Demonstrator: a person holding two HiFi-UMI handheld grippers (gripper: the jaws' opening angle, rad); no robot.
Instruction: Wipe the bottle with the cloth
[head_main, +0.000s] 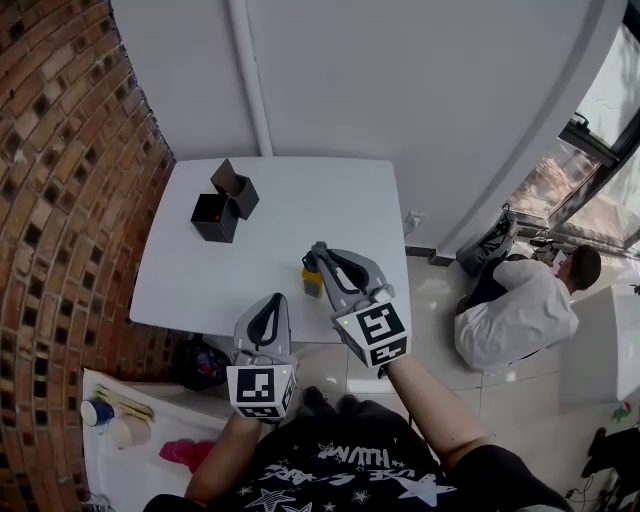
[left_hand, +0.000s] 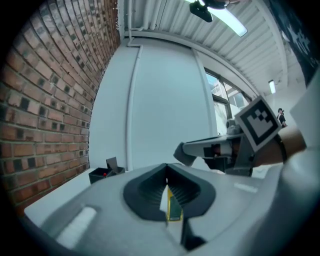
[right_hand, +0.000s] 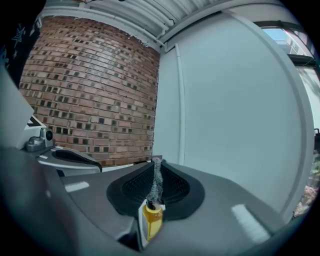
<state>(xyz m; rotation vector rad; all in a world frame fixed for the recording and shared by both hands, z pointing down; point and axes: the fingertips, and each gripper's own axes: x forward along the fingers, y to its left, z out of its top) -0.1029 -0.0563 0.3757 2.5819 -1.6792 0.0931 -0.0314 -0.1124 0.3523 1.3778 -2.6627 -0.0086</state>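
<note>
Near the tabletop (head_main: 300, 215) edge, the right tongs (right_hand: 156, 165) pinch the cloth (right_hand: 156, 184) beside the bottle (right_hand: 152, 220), apparently to wipe it, while the left tongs (left_hand: 166, 169) hover closed and empty.

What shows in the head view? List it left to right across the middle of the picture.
Brick wall → black boxes → left hand-held gripper → yellow bottle → seated person in white. The right hand-held gripper overlaps the bottle, so it is left out.
</note>
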